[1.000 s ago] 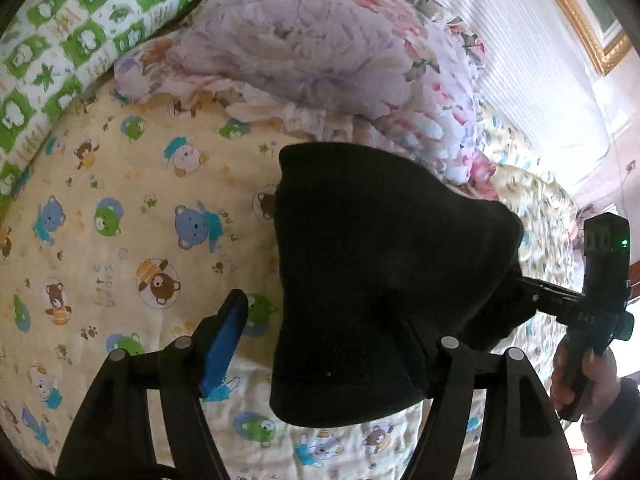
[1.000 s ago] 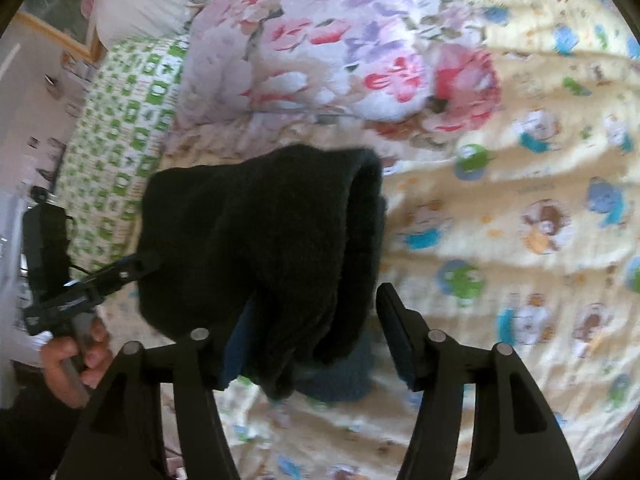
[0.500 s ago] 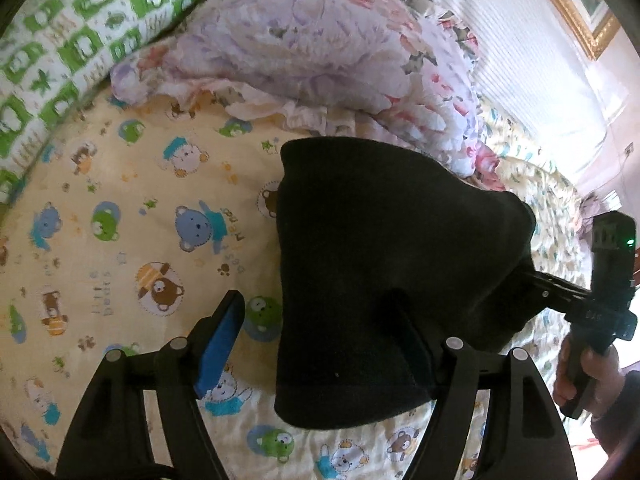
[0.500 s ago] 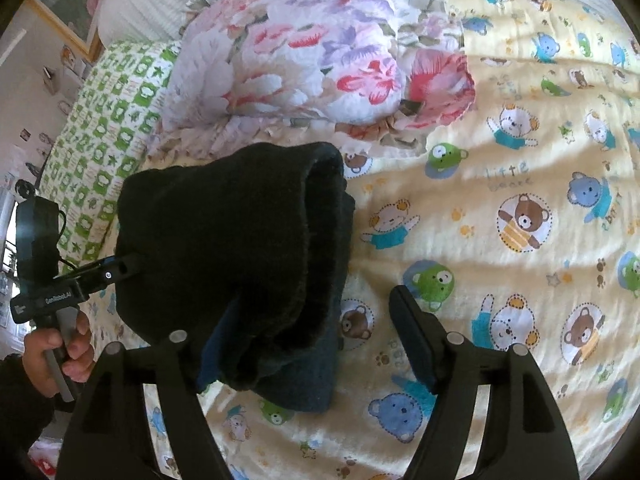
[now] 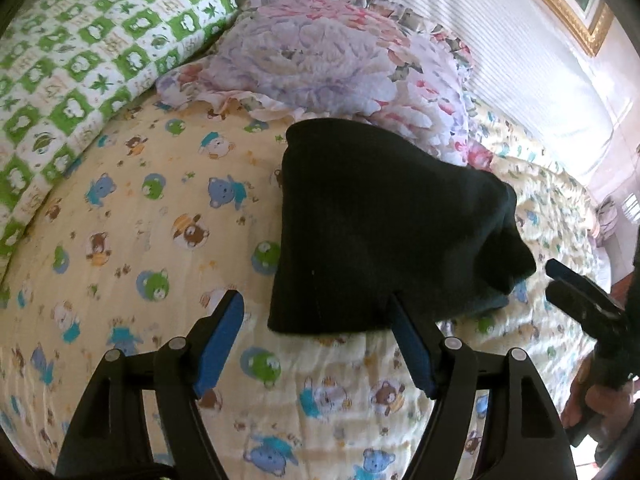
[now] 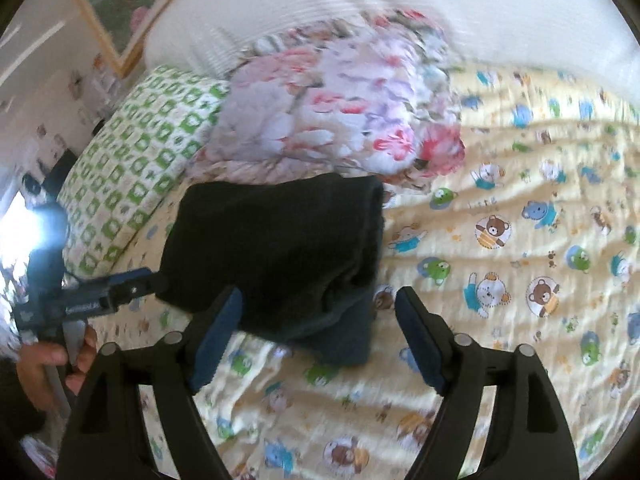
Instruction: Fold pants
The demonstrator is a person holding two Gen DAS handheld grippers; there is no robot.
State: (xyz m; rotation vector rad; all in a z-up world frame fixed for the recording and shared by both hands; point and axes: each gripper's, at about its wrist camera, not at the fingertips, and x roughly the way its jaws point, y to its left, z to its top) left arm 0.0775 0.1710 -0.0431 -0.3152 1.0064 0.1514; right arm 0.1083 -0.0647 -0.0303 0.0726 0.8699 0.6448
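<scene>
1. Lying as a dark folded bundle on the quilt (image 5: 132,216), just in front of the floral pillow (image 5: 328,56), the pants (image 5: 372,228) are gripped by neither tool.
2. The left gripper (image 5: 316,344) is seen spread wide and empty; the near edge of the pants is touched or just overlapped by its right finger tip, and which cannot be told, while the left finger is apart from the cloth.
3. The right gripper (image 6: 316,328) is seen with its jaws opening; the near corner of the pants lies between the fingers, but no pad is pressed on it.
4. Snagging is judged the main risk: fleece-like cloth could be caught on a pad as a tool is drawn away, and the top layer would be dragged off the bundle.
5. An uneven stack is suggested at the corner nearest the right gripper, where a lower layer sticks out past the top one; it could sag open if nudged.
6. The soft, rumpled quilt could let the bundle tilt or slide toward the pillow if it is pressed down.
7. A bump between the two tools is possible, since both are held close beside the pants.
</scene>
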